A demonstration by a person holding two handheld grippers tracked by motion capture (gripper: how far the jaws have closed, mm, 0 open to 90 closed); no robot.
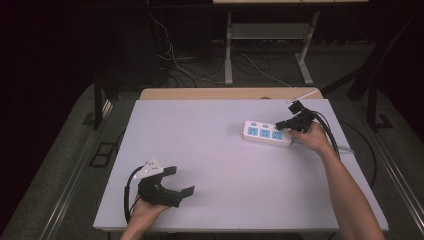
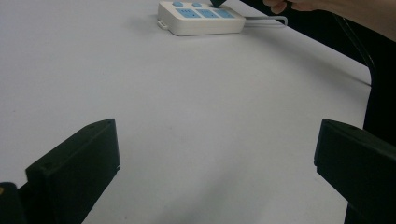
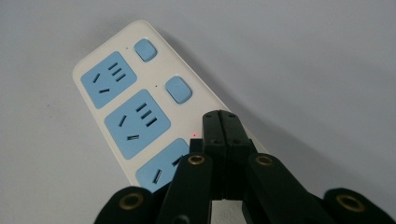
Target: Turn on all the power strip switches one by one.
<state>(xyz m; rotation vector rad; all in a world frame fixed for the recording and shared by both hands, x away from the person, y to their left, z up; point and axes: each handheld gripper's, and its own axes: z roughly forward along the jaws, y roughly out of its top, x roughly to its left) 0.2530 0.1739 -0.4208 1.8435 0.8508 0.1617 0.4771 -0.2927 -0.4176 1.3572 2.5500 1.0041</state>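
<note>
A white power strip (image 1: 265, 133) with three blue sockets lies on the right half of the grey table (image 1: 215, 165). My right gripper (image 1: 279, 125) is shut, its jaws pressed together with nothing between them. In the right gripper view its tips (image 3: 222, 116) sit over the strip (image 3: 126, 107), in line with two blue switches (image 3: 179, 89). A small red light (image 3: 194, 136) glows just beside them. What lies under the tips is hidden. My left gripper (image 1: 183, 181) stands open at the near left, far from the strip (image 2: 201, 18), jaws (image 2: 217, 154) wide apart over bare table.
The strip's pale cable (image 1: 345, 148) runs off the table's right edge. Beyond the far wooden edge (image 1: 220, 93) are desk legs (image 1: 228, 50) and loose floor cables (image 1: 175, 65). The person's right forearm (image 1: 350, 195) crosses the table's right side.
</note>
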